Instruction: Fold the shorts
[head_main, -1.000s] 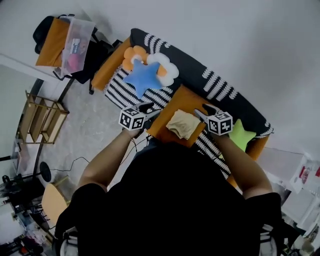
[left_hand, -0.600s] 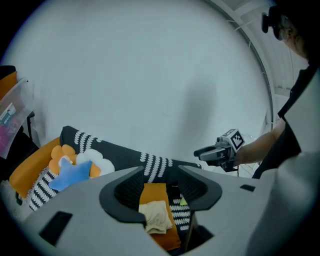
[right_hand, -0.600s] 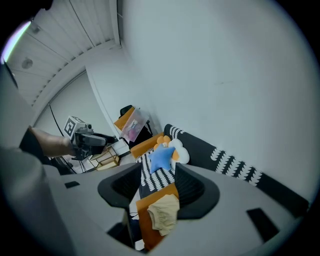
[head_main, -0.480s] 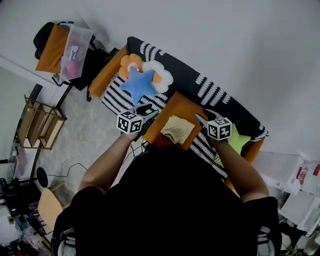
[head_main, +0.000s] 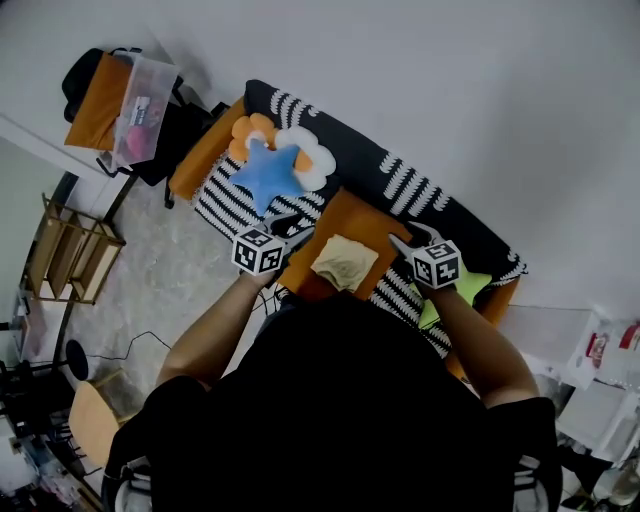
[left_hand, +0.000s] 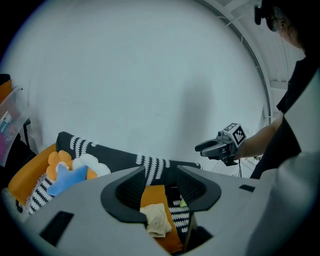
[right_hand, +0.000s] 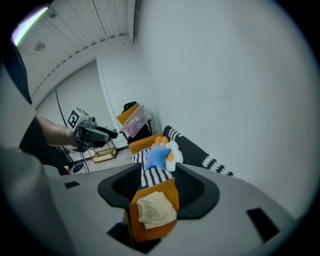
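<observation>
The beige shorts (head_main: 345, 262) lie folded in a small packet on an orange cushion (head_main: 352, 218) on the sofa. My left gripper (head_main: 294, 225) hovers off the cushion's left edge. Its jaws have just been closing and stand open with nothing between them. My right gripper (head_main: 408, 237) hovers off the cushion's right edge, open and empty too. Neither touches the cloth. In the left gripper view the shorts (left_hand: 156, 220) show below the jaws, past my left gripper (left_hand: 161, 179), with the right gripper (left_hand: 210, 147) beyond. In the right gripper view the shorts (right_hand: 156, 210) lie under my right gripper (right_hand: 157, 182).
The sofa (head_main: 400, 175) is black with white stripes. It carries a blue star cushion (head_main: 268, 175), orange and white flower cushions (head_main: 300, 145) and a green star cushion (head_main: 450, 295). A clear box (head_main: 140, 100) sits on an orange seat at far left, with a wooden rack (head_main: 70, 260) on the floor.
Both grippers have drawn slightly up and away beside the cushion. The folded shorts lie as before. The head view has shifted a little.
</observation>
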